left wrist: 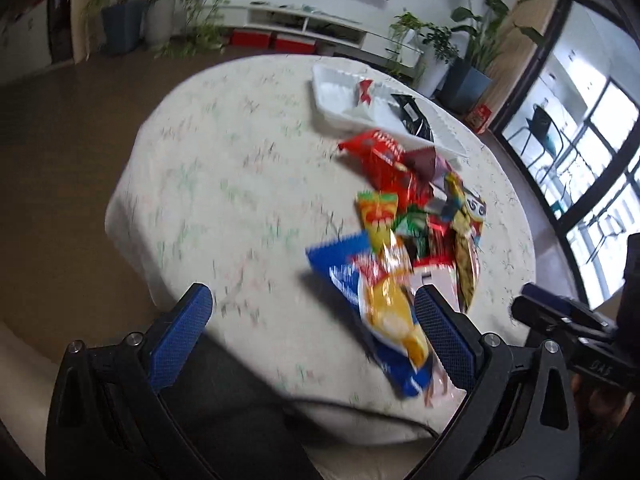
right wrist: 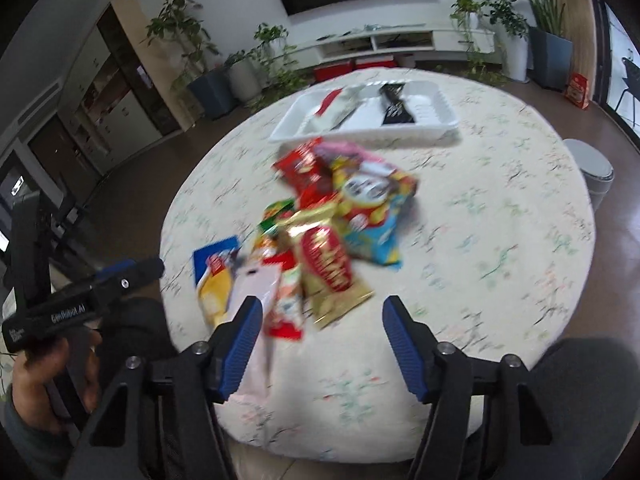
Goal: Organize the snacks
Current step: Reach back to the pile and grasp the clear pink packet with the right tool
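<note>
Round table (right wrist: 500,240) under pale floral cloth. Heap of snack packets (right wrist: 332,232) mid-table, blurred: red, gold, yellow, blue wrappers overlapping. White tray (right wrist: 436,120) beyond heap, near far edge, holds red-white packet (right wrist: 330,104) and black packet (right wrist: 394,108) side by side. Left gripper (left wrist: 312,340) at near table edge, jaws spread wide, nothing between pads; blue-yellow packet (left wrist: 394,316) lies on cloth just beside its right finger. Right gripper (right wrist: 322,344) jaws apart, empty, above near end of heap. Hand (right wrist: 48,376) holds left gripper's handle.
</note>
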Motion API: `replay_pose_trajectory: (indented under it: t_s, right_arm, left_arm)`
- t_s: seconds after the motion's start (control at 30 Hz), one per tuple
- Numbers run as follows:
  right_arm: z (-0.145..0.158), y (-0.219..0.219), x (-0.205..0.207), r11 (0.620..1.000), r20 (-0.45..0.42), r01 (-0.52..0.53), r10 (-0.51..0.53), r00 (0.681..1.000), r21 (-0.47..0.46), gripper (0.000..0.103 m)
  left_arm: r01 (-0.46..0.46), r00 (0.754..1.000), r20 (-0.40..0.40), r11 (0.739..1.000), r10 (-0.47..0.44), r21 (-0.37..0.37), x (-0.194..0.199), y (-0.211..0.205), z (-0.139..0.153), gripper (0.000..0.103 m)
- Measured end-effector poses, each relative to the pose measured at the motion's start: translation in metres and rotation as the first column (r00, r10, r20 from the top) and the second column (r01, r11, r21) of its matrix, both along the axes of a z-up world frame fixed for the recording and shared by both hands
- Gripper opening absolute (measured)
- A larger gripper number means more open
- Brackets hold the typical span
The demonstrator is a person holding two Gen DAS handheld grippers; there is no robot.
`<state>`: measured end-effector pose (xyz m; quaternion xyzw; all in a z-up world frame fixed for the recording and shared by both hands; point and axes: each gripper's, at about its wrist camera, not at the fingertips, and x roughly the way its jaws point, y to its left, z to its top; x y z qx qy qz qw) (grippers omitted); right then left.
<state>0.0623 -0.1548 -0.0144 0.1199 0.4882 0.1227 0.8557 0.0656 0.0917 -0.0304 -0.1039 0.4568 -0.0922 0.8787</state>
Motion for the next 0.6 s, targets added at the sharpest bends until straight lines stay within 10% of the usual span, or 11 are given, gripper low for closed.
replay_pose_trajectory:
  t_s: [0.6]
  right_arm:
    - [-0.030,0.065,0.010,0.995,-0.098,-0.098,0.095,0.991,-0.027,0.045]
  left_arm:
    - [-0.009,1.000,0.016,1.000,0.009,0.003,-0.007,0.001,-0.007,0.100]
